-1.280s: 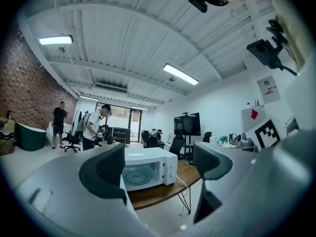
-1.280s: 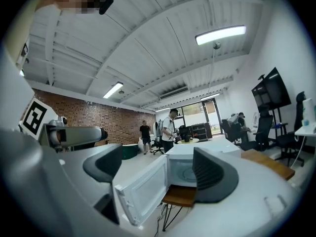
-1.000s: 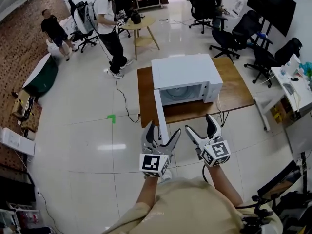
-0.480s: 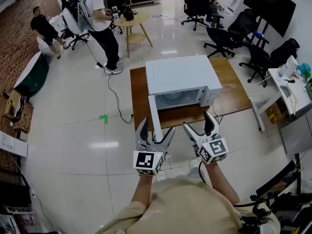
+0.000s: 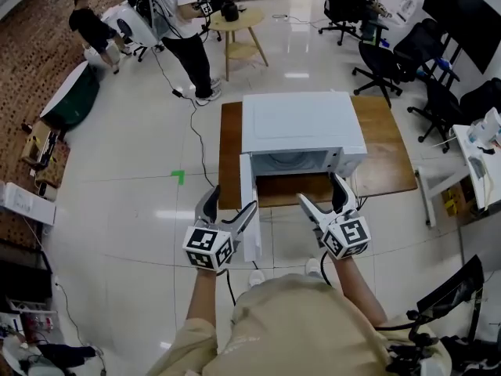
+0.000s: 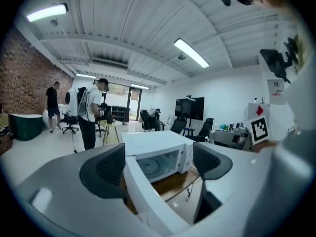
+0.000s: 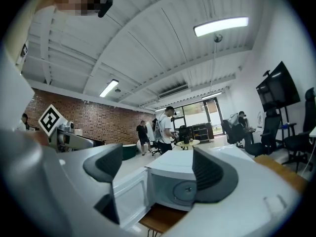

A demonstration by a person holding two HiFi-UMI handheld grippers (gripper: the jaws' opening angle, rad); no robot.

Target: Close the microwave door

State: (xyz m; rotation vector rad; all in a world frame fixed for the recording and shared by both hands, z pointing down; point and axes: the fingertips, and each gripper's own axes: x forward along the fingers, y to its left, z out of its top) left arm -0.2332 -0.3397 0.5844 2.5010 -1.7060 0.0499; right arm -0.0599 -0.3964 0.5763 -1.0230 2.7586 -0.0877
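Observation:
A white microwave (image 5: 302, 124) stands on a brown wooden table (image 5: 391, 159). Its door (image 5: 249, 206) hangs wide open, swung out toward me at the microwave's left side; the cavity with the round turntable (image 6: 149, 167) shows. My left gripper (image 5: 228, 207) is open, its fingers on either side of the door's free edge (image 6: 148, 196), nothing held. My right gripper (image 5: 322, 193) is open and empty, in front of the cavity (image 7: 183, 191), just short of the table's front edge.
A person with a backpack (image 5: 178, 14) stands beyond the table by a small round table (image 5: 239, 23). Another person (image 5: 94, 26) is at far left. Office chairs (image 5: 391, 61) stand at the right; a cable (image 5: 196, 143) runs over the floor.
I have stepped closer to the microwave. My left gripper has moved left and down to the open door's edge. The right gripper has kept its place before the cavity.

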